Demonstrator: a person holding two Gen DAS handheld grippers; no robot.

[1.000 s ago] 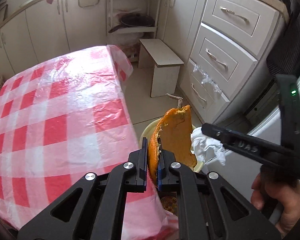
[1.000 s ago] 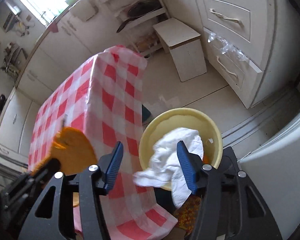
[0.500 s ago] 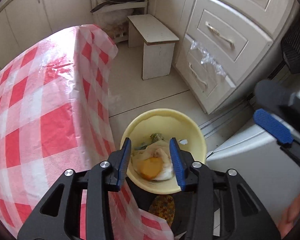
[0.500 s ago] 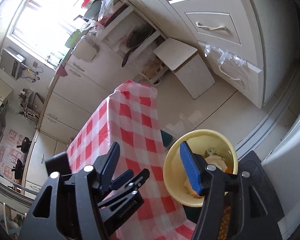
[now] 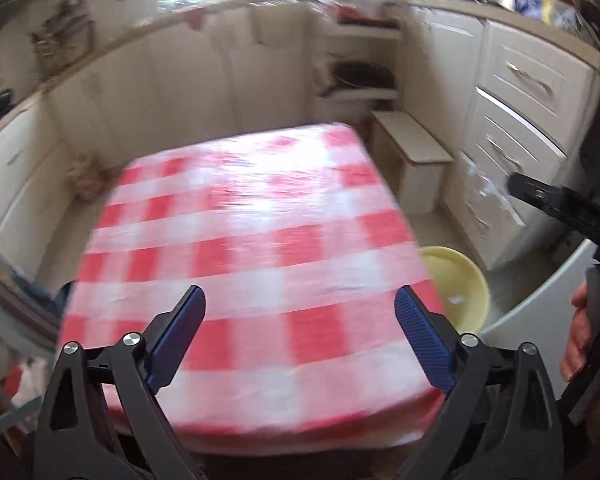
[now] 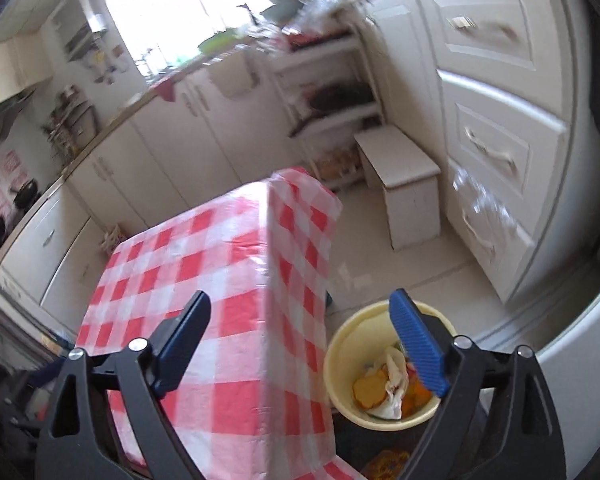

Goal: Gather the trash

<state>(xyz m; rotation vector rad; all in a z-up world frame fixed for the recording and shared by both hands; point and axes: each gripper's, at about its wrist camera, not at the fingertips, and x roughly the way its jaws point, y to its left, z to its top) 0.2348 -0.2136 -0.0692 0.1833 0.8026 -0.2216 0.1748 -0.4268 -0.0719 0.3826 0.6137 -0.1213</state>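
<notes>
Both the left hand-held gripper (image 5: 298,334) and the right hand-held gripper (image 6: 302,326) are opening with nothing between them, the trash (image 6: 384,388) lies in the yellow bin (image 6: 342,344) right of the worktop (image 5: 240,240), so the next move is probably finding more trash.

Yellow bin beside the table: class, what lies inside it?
The bin holds orange peel and a crumpled white tissue. A tong finger covers part; anything beneath stays hidden.
</notes>
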